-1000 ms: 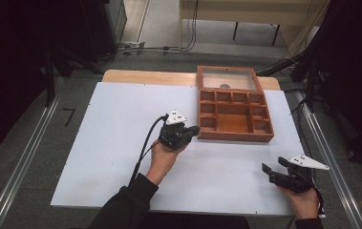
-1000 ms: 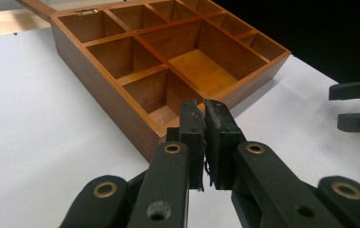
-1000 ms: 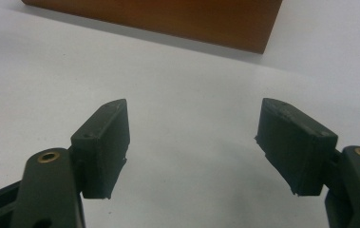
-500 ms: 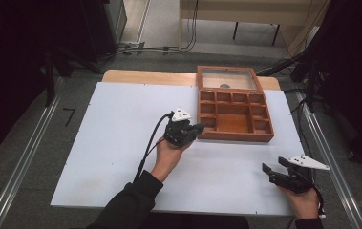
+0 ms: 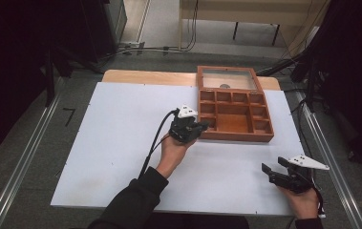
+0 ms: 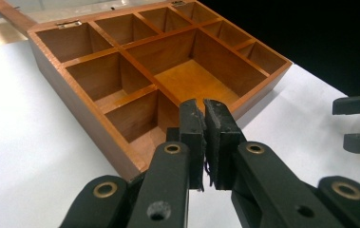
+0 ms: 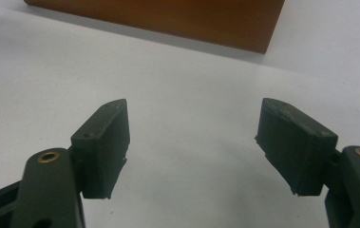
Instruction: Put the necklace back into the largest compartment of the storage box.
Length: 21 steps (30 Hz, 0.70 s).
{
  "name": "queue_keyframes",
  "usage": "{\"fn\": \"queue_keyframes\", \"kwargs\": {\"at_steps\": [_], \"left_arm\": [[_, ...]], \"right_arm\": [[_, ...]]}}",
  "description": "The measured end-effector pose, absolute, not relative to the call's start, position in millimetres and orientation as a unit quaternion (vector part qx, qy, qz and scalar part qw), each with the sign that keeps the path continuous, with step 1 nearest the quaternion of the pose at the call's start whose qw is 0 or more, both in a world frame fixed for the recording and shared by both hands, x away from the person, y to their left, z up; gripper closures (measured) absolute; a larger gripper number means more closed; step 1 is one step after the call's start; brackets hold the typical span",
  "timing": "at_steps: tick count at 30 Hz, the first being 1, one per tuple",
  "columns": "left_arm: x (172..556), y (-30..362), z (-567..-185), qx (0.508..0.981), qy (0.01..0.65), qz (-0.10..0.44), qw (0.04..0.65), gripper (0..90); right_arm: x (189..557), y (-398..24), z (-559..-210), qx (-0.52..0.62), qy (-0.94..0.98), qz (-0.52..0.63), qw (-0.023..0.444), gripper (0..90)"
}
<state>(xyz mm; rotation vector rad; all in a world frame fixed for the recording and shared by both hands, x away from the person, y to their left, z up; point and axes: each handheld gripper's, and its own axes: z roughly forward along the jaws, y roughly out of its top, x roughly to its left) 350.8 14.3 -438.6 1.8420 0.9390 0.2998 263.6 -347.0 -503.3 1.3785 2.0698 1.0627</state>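
Note:
A wooden box point(image 5: 234, 114) with several empty compartments sits at the far right of the white table, its glass lid point(image 5: 228, 79) laid open behind it. My left gripper point(image 5: 201, 127) is shut with nothing in it, its tips at the box's near left corner. In the left gripper view the closed jaws point(image 6: 205, 108) hover over the box point(image 6: 120, 71) at its near edge. My right gripper point(image 5: 267, 170) rests open near the table's front right edge, well short of the box. In the right gripper view its gripper point(image 7: 192, 137) has bare white tabletop between its fingers and the box's wall point(image 7: 168, 19) ahead.
The white tabletop point(image 5: 116, 143) stretches wide to the left and front of the box. A strip of wooden table point(image 5: 145, 76) shows at the back. Metal rails point(image 5: 21, 162) run along both sides. The right gripper's fingers point(image 6: 358, 104) appear at the right of the left gripper view.
My left gripper has edged to the right and slightly forward, up to the box's near left corner. The right gripper has stayed where it was.

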Motion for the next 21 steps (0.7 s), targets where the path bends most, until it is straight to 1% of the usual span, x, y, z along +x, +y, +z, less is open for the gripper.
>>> {"fn": "queue_keyframes", "kwargs": {"at_steps": [21], "left_arm": [[370.9,-9.3,-438.2,0.766,0.391,0.120,0.496,87.0]], "right_arm": [[263.4,-347.6,-503.5,0.498,0.746,0.386,0.214,24.9]]}}
